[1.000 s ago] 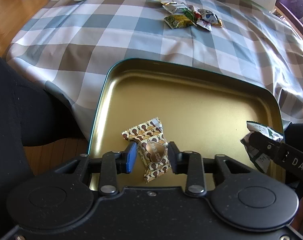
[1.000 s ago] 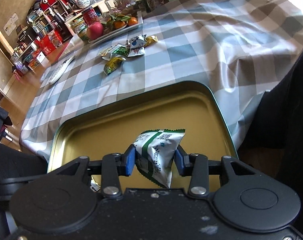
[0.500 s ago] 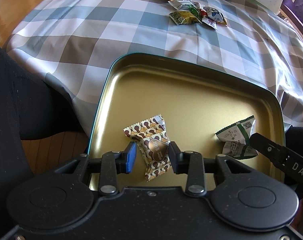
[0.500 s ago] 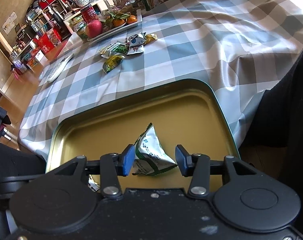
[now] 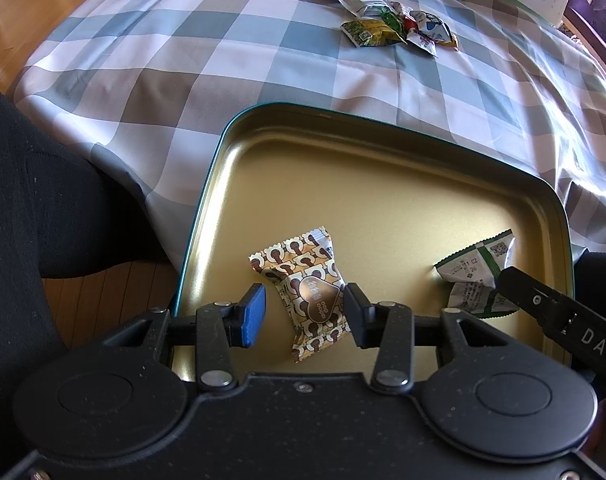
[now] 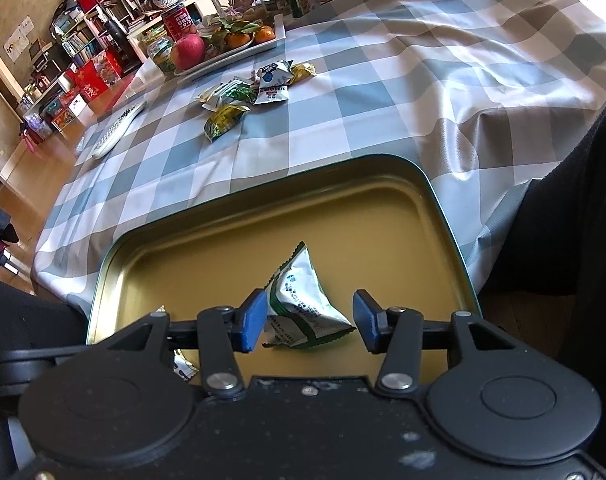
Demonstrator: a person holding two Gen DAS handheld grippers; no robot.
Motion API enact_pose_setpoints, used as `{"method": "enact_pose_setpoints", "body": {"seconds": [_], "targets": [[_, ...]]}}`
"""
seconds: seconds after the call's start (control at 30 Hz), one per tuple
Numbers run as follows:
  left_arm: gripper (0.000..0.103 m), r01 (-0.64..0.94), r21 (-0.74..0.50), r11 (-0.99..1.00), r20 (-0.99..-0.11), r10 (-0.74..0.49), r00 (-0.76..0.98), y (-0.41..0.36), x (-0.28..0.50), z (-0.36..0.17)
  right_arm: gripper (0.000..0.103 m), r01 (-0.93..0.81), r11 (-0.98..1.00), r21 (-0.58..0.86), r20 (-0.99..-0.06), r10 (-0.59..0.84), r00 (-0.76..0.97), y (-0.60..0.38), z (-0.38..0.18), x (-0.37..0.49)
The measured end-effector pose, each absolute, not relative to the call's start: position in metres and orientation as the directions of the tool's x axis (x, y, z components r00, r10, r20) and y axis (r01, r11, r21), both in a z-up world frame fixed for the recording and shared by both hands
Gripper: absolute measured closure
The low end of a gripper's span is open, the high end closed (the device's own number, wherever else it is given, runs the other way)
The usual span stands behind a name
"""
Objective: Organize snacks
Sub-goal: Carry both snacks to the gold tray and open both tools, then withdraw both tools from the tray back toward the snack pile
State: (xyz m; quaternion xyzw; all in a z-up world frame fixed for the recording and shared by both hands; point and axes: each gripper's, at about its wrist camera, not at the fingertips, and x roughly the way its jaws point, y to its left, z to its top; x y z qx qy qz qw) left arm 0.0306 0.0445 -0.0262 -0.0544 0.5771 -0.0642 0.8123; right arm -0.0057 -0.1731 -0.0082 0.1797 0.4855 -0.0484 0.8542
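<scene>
Both grippers had just been opening over the gold tin (image 5: 383, 168): the left gripper (image 5: 303, 314) released a brown patterned snack (image 5: 303, 284), the right gripper (image 6: 309, 322) released a green-and-white snack (image 6: 303, 304), which dropped flat, while more snacks (image 6: 251, 92) waited on the checked tablecloth (image 5: 207, 56).
</scene>
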Motion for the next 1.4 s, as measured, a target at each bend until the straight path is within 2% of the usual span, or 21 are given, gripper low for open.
{"method": "enact_pose_setpoints", "body": {"seconds": [0.63,1.4], "targets": [[0.051,0.065,-0.124,0.990,-0.934,-0.139,0.328,0.037,0.026,-0.021,0.042,0.238,0.945,0.226,-0.860,0.079,0.504,-0.170,-0.008,-0.006],[0.051,0.059,-0.152,0.987,-0.967,-0.161,0.198,0.038,0.038,-0.031,0.039,0.253,0.935,0.249,-0.922,0.149,0.357,-0.170,-0.024,0.002]]}}
